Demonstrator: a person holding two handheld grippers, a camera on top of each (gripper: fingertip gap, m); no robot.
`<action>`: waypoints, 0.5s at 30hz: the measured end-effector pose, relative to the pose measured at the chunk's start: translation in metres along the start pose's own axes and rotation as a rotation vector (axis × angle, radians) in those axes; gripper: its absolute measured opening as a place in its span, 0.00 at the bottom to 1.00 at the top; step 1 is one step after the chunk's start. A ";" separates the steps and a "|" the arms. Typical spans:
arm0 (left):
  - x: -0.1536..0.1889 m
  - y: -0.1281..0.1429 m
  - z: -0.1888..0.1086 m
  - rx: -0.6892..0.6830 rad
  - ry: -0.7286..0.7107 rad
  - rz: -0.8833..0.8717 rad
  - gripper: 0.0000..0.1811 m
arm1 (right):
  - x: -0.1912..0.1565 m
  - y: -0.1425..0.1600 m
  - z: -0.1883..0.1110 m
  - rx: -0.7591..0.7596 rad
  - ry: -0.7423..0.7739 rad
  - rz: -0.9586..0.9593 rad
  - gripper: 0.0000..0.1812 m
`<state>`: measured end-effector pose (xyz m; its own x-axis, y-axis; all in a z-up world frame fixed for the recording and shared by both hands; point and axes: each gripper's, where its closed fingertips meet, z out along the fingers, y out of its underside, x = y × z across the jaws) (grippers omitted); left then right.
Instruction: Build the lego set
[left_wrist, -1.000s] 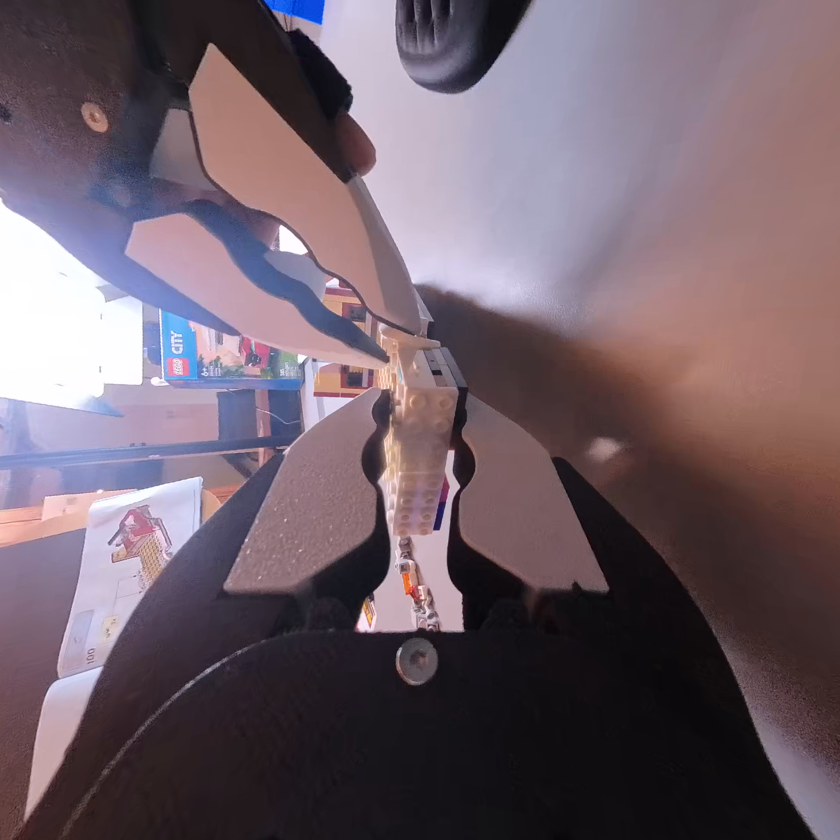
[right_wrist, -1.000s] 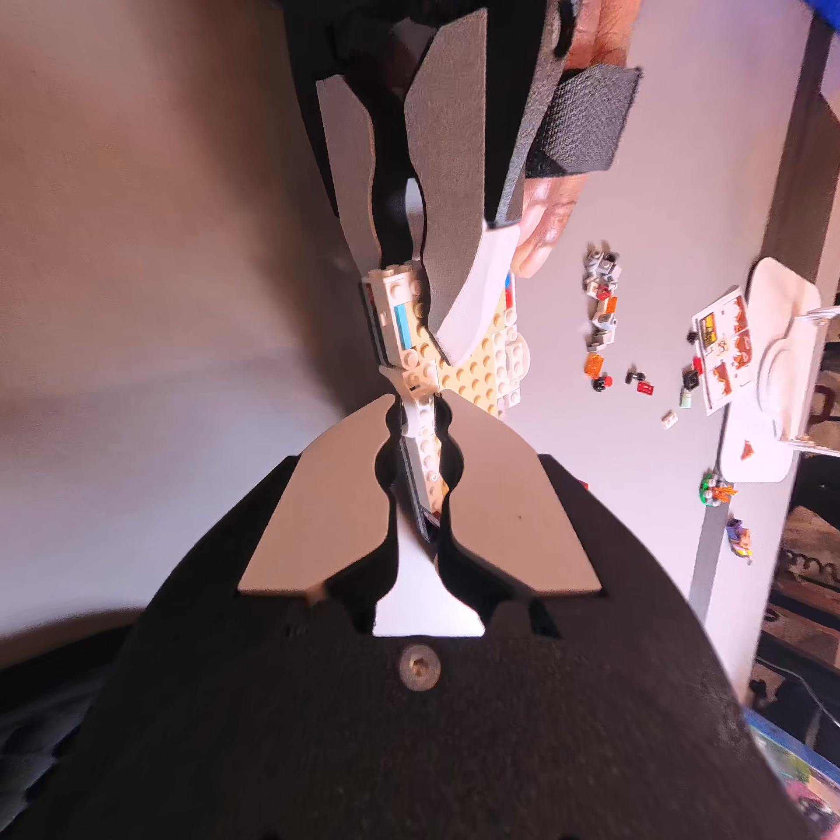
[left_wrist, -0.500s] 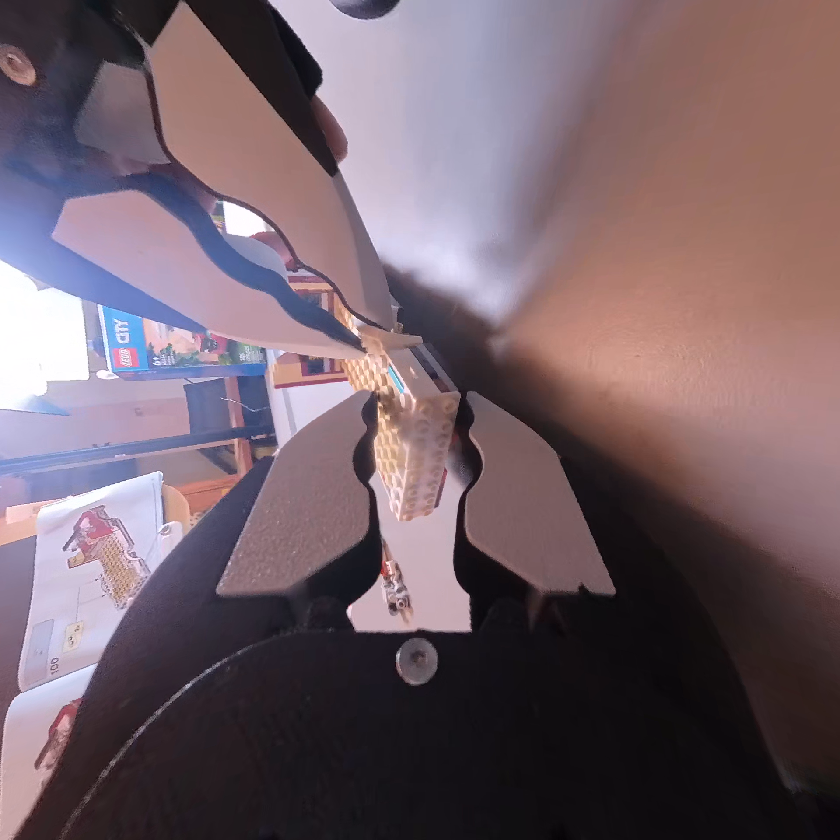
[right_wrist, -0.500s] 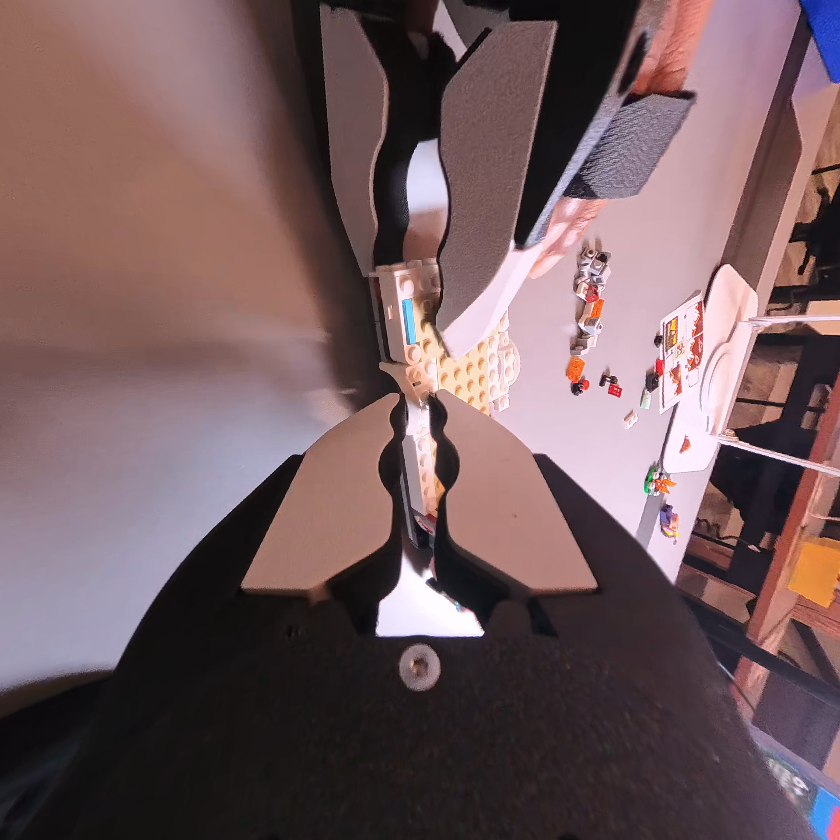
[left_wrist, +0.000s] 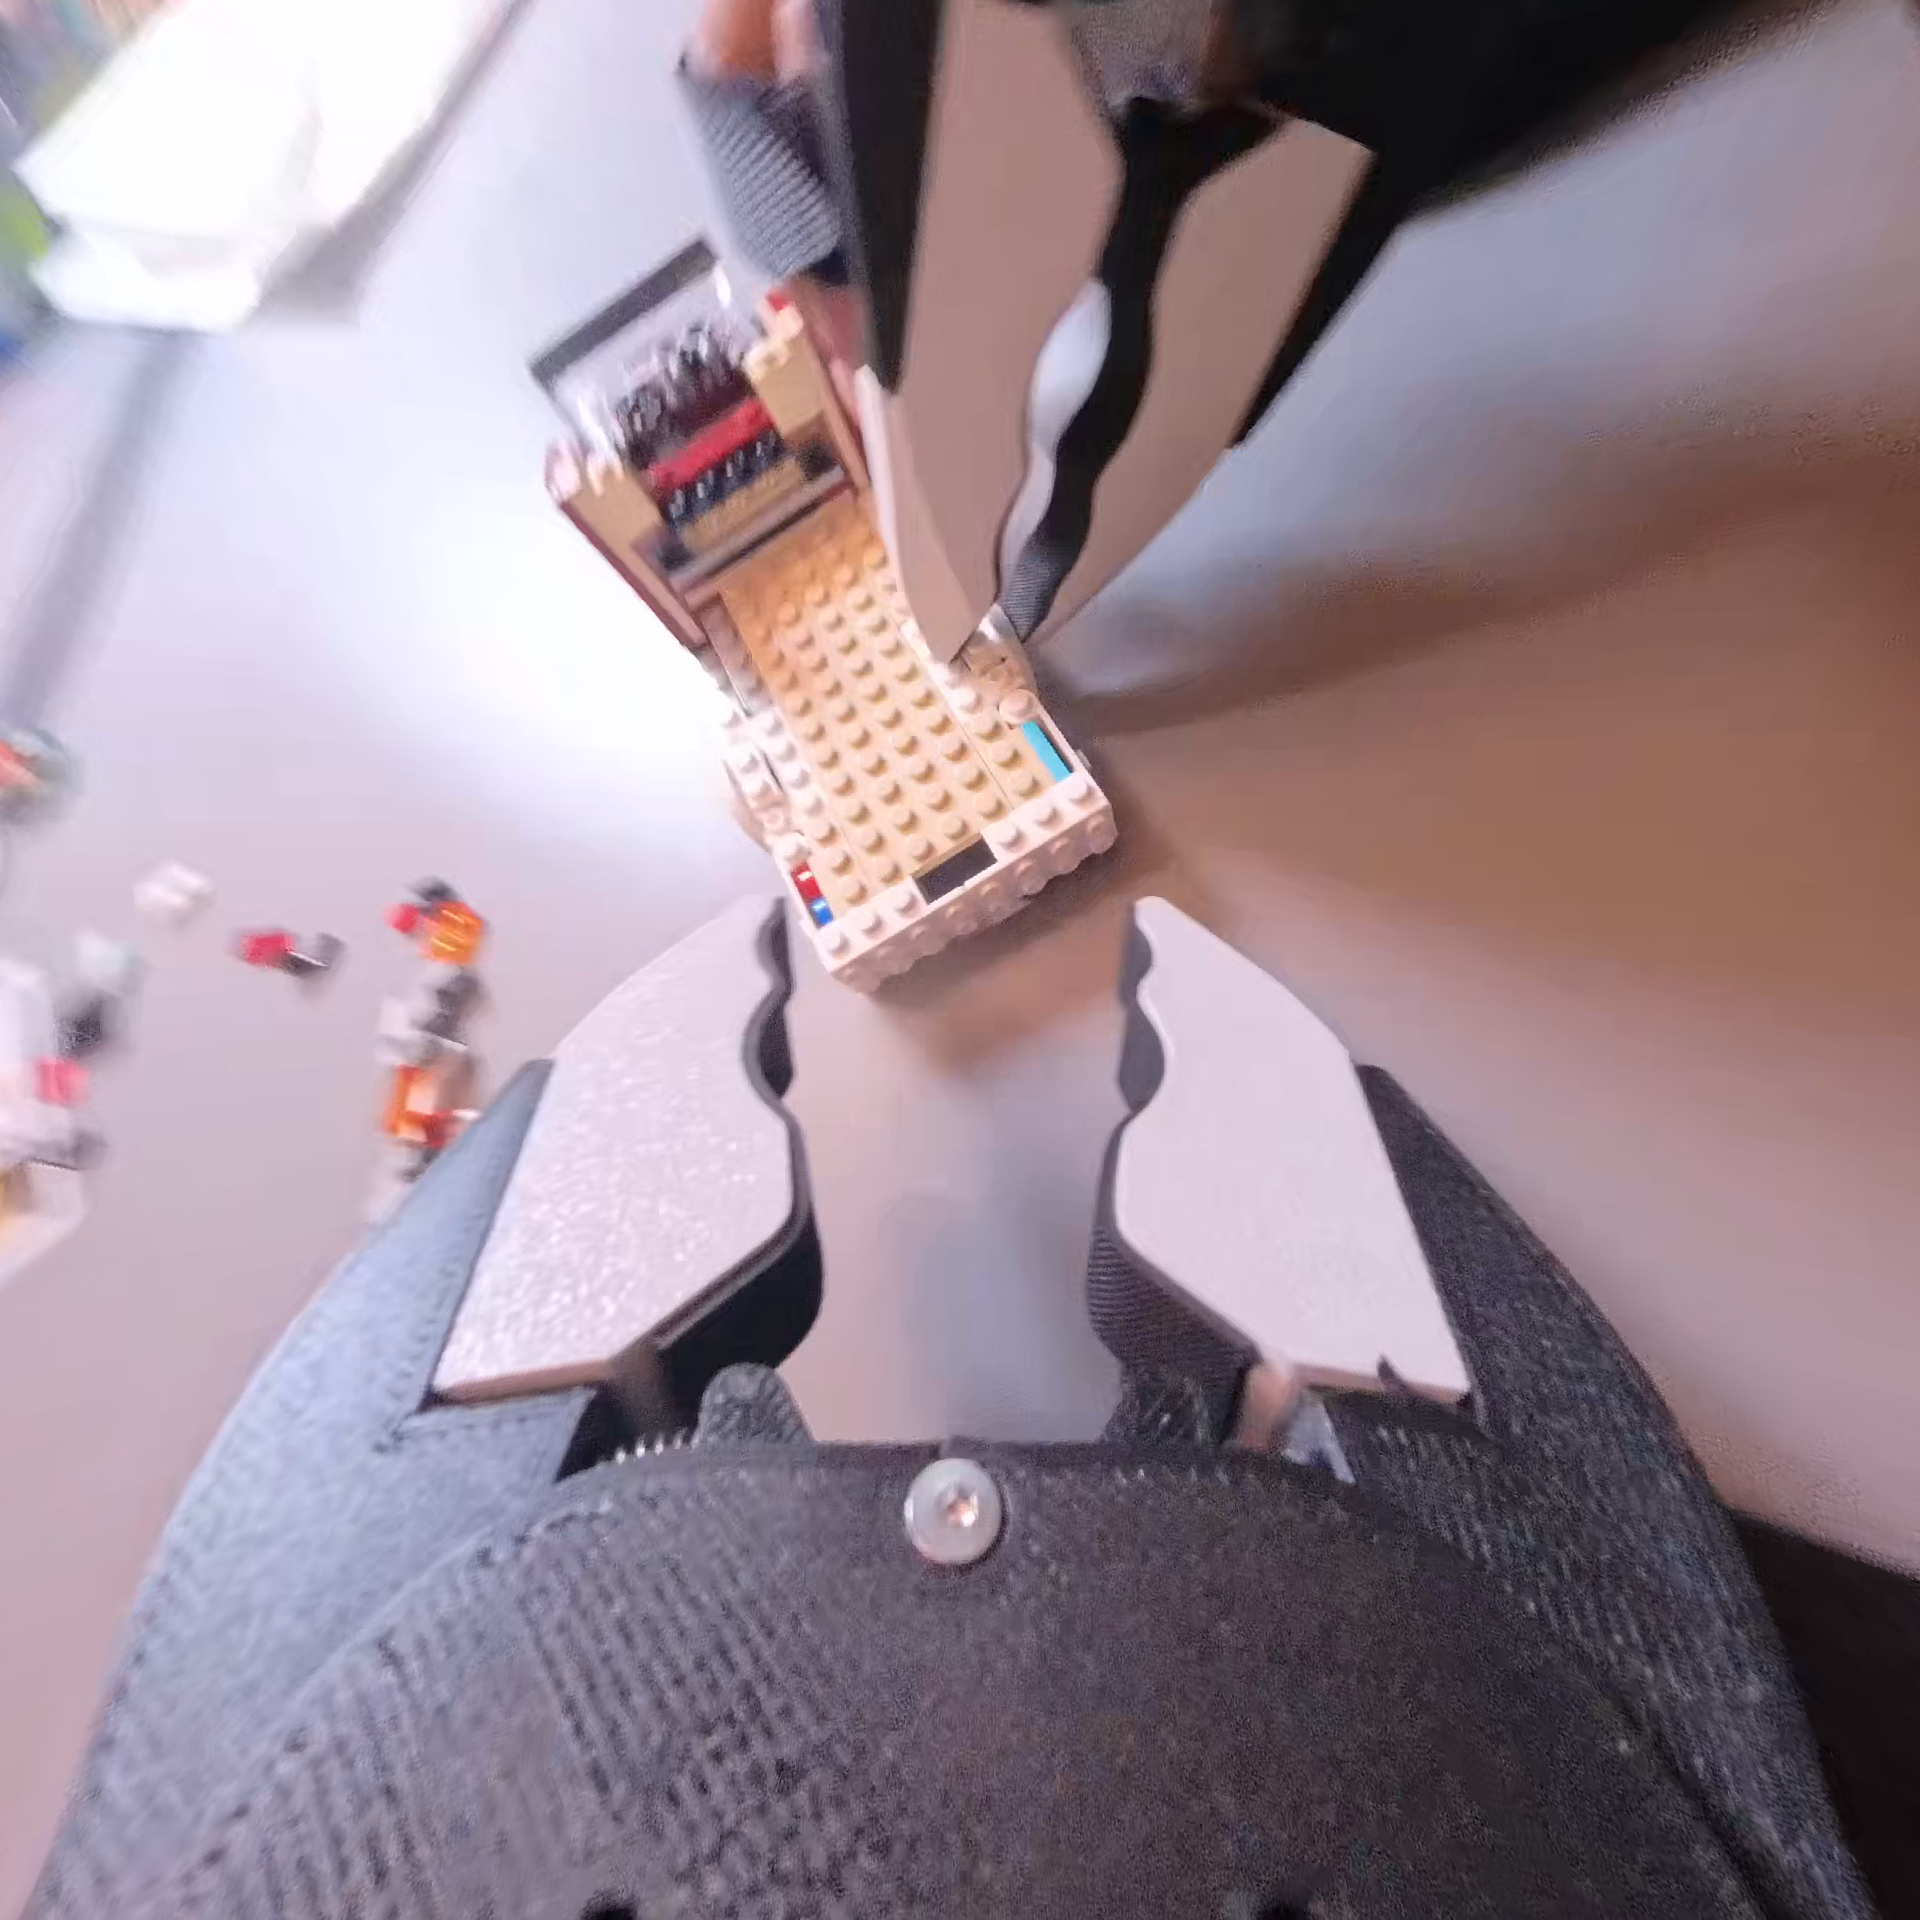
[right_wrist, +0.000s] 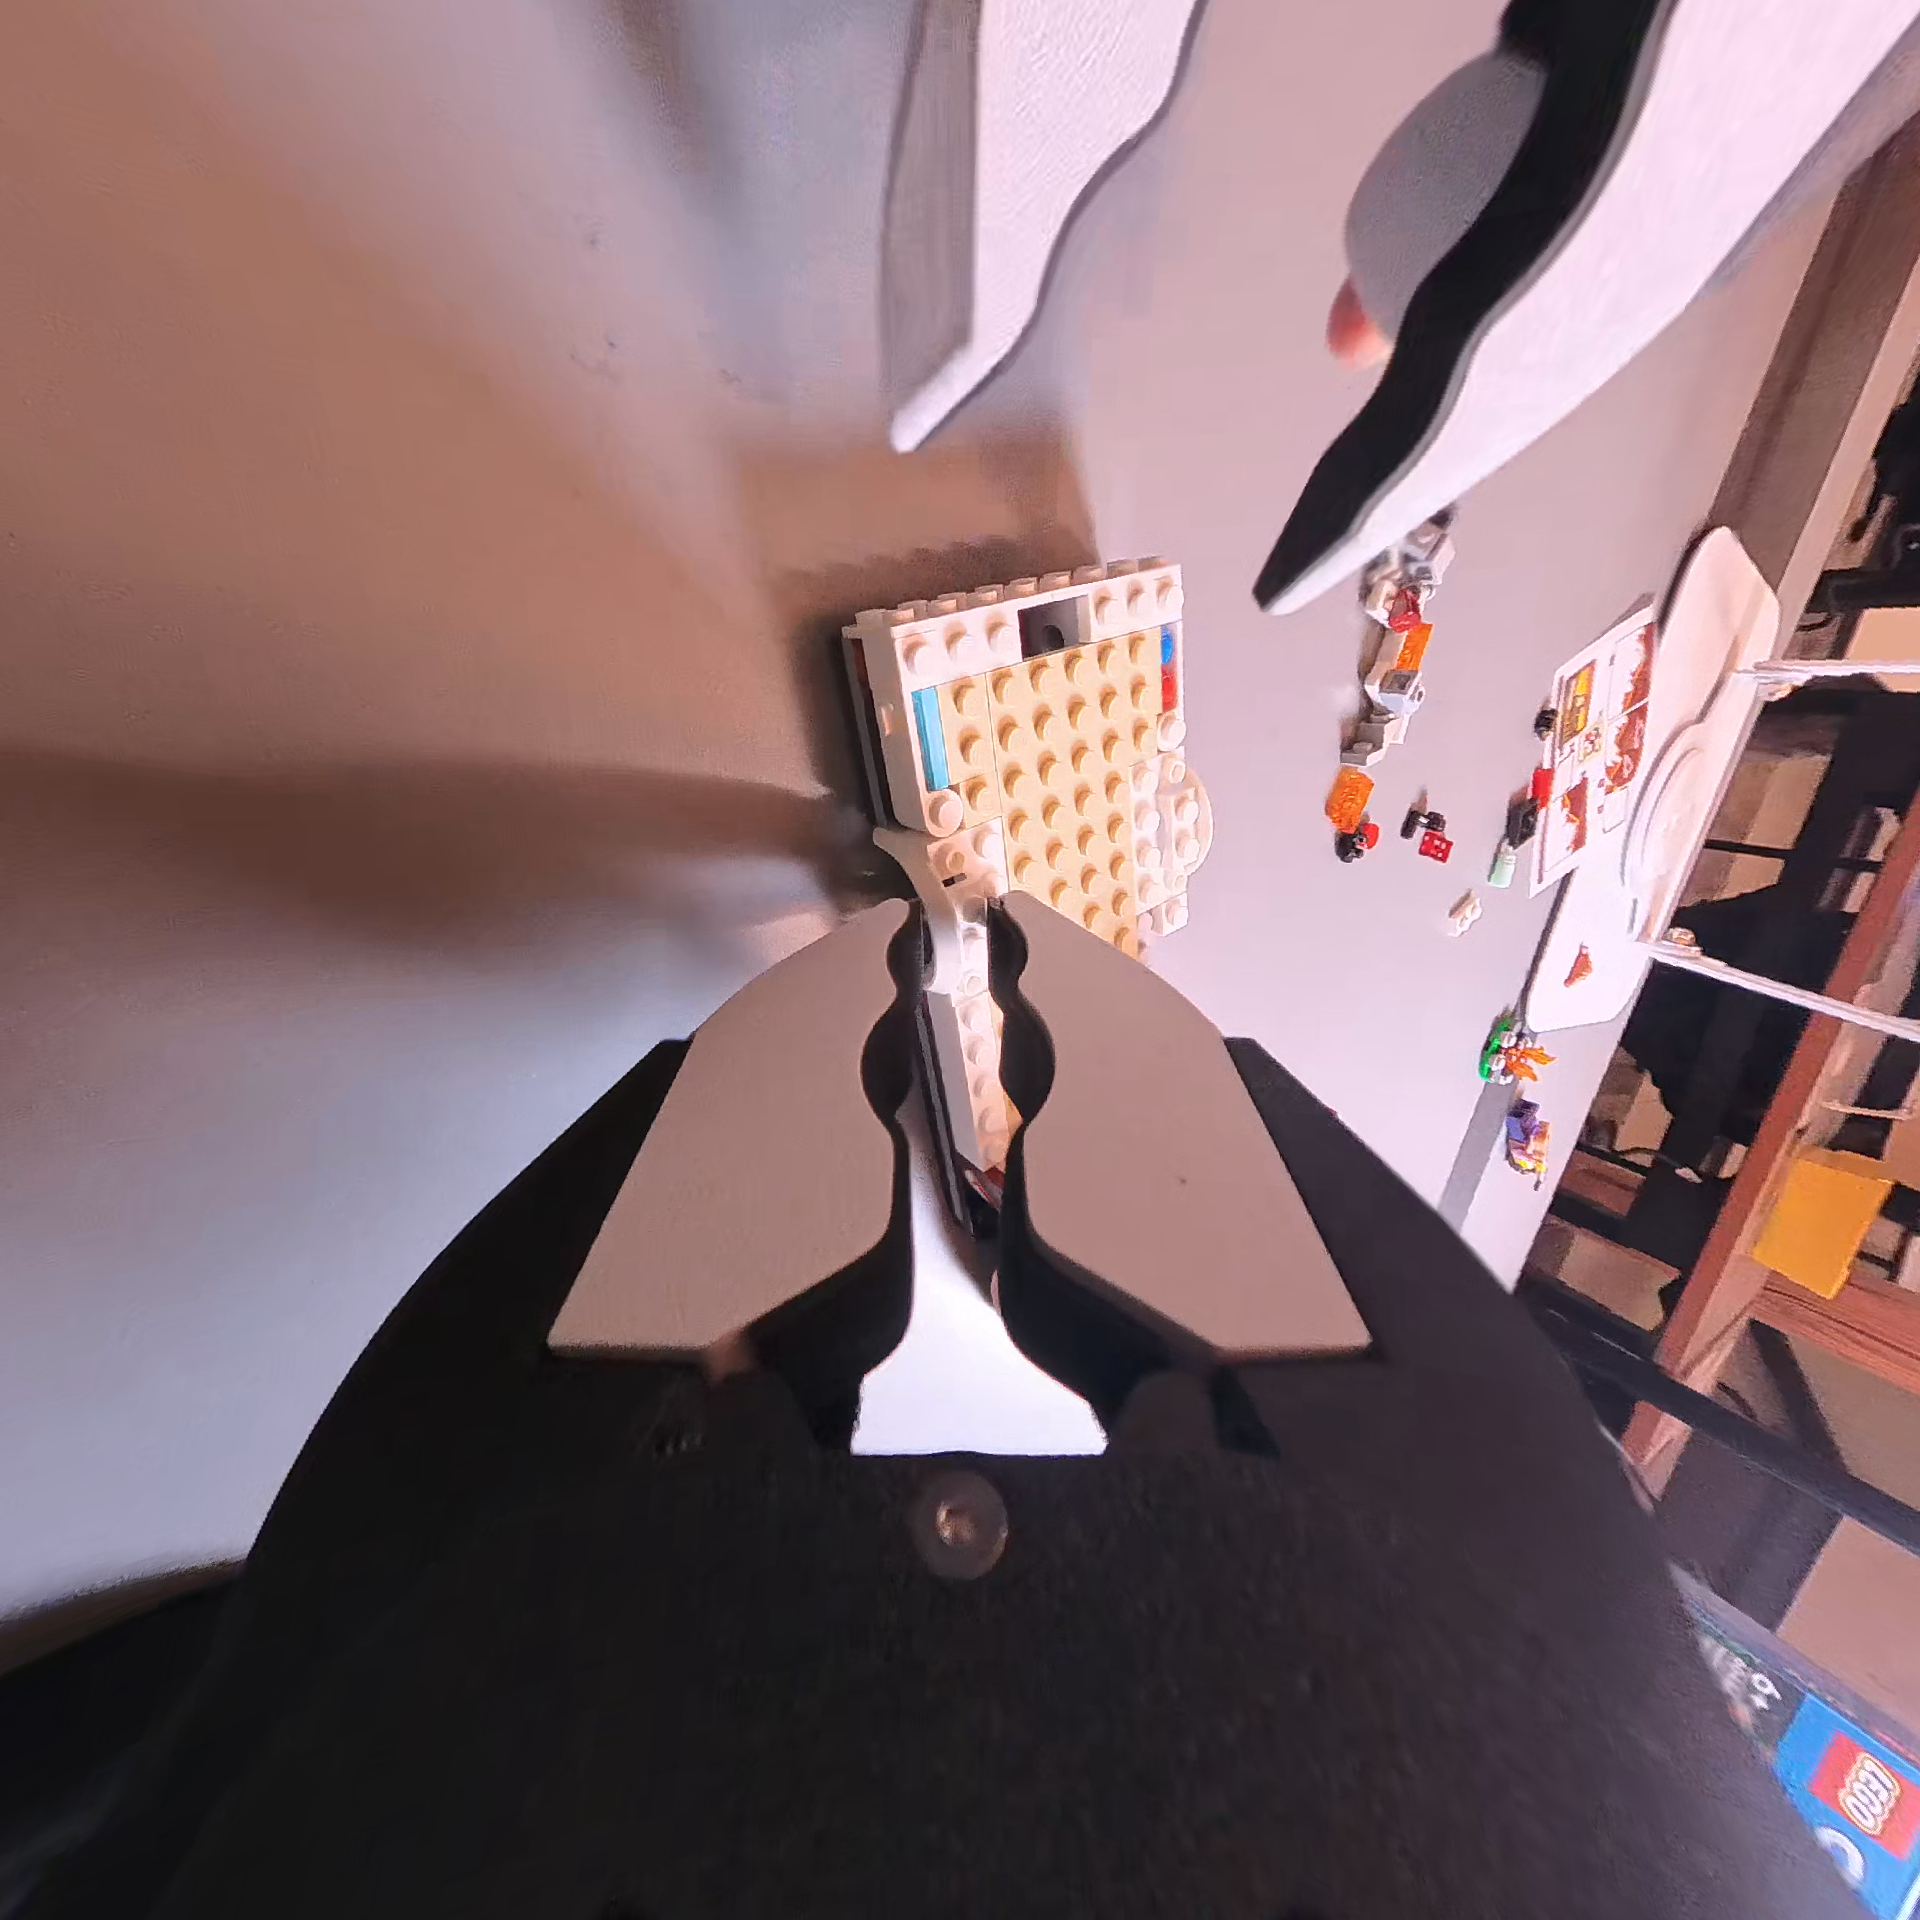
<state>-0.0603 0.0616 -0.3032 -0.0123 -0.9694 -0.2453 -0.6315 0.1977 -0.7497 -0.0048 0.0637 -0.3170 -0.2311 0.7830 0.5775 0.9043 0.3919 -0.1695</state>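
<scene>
The lego build (left_wrist: 883, 748) is a tan studded plate with a white brick rim and a dark red cabin at its far end. It lies low over the grey table. My left gripper (left_wrist: 956, 925) is open and empty, just short of the build's near white edge. My right gripper (right_wrist: 961, 925) is shut on the build's (right_wrist: 1049, 769) white side rim. In the left wrist view it comes down from above (left_wrist: 987, 634) onto that rim. In the right wrist view the left gripper (right_wrist: 1081, 520) hangs open beyond the build.
Loose small pieces (right_wrist: 1392, 707) lie on the table to the right of the build, and show at the left in the left wrist view (left_wrist: 426, 1018). An instruction booklet (right_wrist: 1600, 748) and a white stand (right_wrist: 1704, 727) sit at the table edge. A blue lego box (right_wrist: 1849, 1766) is at the lower right. The grippers' ends are close to 7 cm from one another.
My left gripper has opened, let go of the build's white end and drawn back. The right gripper stays shut on the rim; the build has swung down flat towards the table.
</scene>
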 end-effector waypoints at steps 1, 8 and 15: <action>0.001 0.000 0.004 0.009 0.042 -0.101 0.38 | 0.000 0.001 0.000 -0.002 -0.011 0.006 0.07; 0.001 0.004 0.022 -0.026 0.043 -0.239 0.44 | 0.000 0.002 -0.009 0.030 -0.047 0.078 0.10; -0.001 0.006 0.032 -0.052 -0.002 -0.196 0.40 | -0.004 0.000 -0.004 0.011 -0.122 0.076 0.08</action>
<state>-0.0392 0.0689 -0.3275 0.1161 -0.9883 -0.0985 -0.6606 -0.0028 -0.7507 -0.0023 0.0587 -0.3155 -0.2048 0.8631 0.4616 0.9168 0.3343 -0.2183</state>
